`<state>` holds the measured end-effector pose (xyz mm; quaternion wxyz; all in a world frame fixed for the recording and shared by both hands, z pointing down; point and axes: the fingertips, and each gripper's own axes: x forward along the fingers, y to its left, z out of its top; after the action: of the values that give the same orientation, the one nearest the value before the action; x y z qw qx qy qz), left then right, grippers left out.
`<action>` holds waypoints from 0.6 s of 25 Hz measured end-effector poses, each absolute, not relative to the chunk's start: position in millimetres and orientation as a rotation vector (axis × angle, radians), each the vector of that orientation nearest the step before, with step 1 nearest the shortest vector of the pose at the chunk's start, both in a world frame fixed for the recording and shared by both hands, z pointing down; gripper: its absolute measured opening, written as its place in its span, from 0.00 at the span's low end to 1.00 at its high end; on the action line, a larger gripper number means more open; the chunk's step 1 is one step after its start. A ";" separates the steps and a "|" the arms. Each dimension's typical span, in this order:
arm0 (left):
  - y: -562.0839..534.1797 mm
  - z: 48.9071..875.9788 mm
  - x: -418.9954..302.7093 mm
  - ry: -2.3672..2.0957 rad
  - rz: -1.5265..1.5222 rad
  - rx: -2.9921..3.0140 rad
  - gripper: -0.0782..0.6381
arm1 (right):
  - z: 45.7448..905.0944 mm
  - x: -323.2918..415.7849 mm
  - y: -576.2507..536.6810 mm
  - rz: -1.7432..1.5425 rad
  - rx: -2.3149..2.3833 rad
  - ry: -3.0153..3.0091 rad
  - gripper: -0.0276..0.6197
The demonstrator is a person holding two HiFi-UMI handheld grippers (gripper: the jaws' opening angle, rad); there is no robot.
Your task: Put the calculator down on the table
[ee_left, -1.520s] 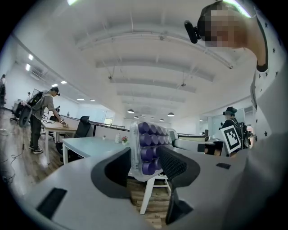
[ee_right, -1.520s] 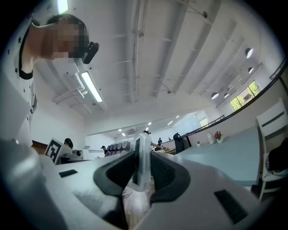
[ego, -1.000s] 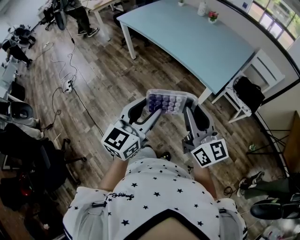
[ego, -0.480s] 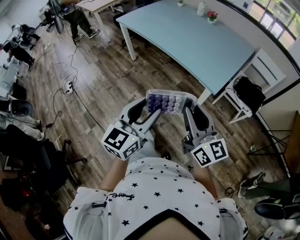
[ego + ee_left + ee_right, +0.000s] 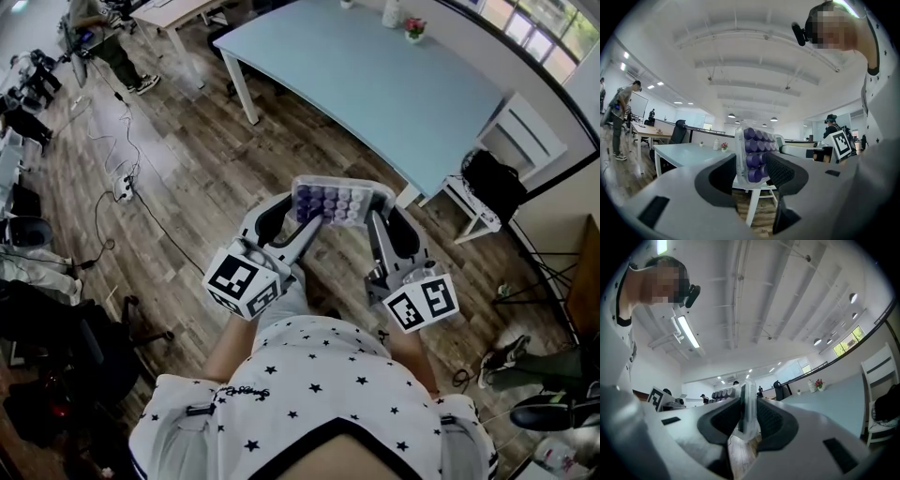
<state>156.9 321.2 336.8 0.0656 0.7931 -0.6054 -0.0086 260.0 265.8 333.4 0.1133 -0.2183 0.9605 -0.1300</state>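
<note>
Calculator [image 5: 338,202] gripped by left tool [image 5: 311,221], right tool [image 5: 374,223]; table [image 5: 375,84] ahead, white chair [image 5: 534,141] beside.

Place: an open office, perhaps also a lab.
Floor: wood planks [image 5: 206,169], with a power strip [image 5: 122,186] and cables [image 5: 169,230] lying loose.
Furniture: a long light-blue table [image 5: 375,84], a desk [image 5: 173,9], an office chair [image 5: 23,230], a white chair [image 5: 525,141].
People: one person [image 5: 108,47] stands at the desk; others are small and far away in the gripper views.
Ceiling: white beams, a strip lamp [image 5: 686,331], round lamps [image 5: 731,116].
Wall: a row of windows [image 5: 553,42].
</note>
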 end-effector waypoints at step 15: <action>262.9 354.0 90.3 -1.743 -0.052 2.397 0.41 | 347.5 195.7 212.0 -0.419 -0.737 2.838 0.20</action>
<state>90.3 262.9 354.0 0.0885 0.8055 -0.5857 -0.0175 195.7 212.0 347.5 0.0896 -0.2476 0.9543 -0.1410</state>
